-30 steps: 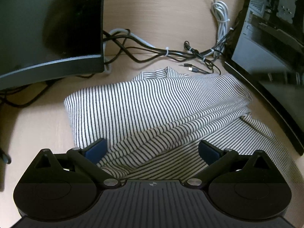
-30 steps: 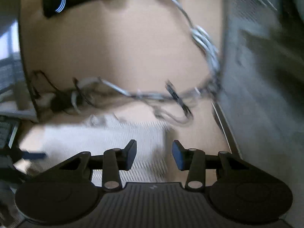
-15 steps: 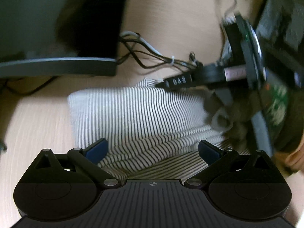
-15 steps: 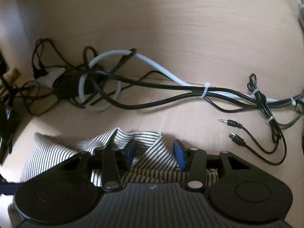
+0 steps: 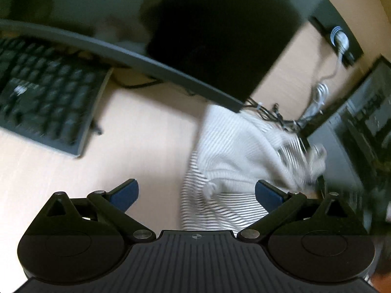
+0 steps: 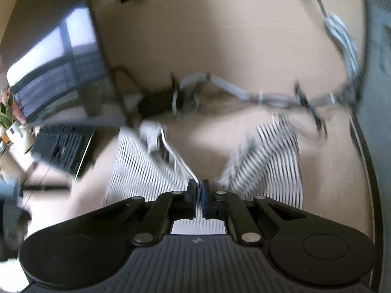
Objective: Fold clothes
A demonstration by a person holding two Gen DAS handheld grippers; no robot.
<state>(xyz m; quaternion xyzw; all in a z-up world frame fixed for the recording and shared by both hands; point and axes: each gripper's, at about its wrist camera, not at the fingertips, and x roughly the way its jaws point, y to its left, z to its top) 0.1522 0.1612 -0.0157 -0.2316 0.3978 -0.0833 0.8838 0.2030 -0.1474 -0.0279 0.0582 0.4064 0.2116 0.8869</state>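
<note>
A black-and-white striped garment (image 5: 227, 161) lies on the light wooden desk (image 5: 136, 151), blurred by motion, with its far part lifted. My left gripper (image 5: 196, 194) is open and empty, above the desk just left of the garment's near edge. My right gripper (image 6: 200, 190) is shut on a fold of the striped garment (image 6: 268, 161), and the cloth hangs in two striped flaps to either side of the closed jaws.
A black keyboard (image 5: 46, 105) lies at the left. A dark monitor (image 5: 195, 36) stands behind it. Tangled cables (image 6: 220, 92) run along the back of the desk. A dark computer case (image 5: 361, 131) stands at the right, close to the garment.
My right gripper has shut on the garment's collar edge and lifted it. My left gripper has swung left and back off the cloth, staying open.
</note>
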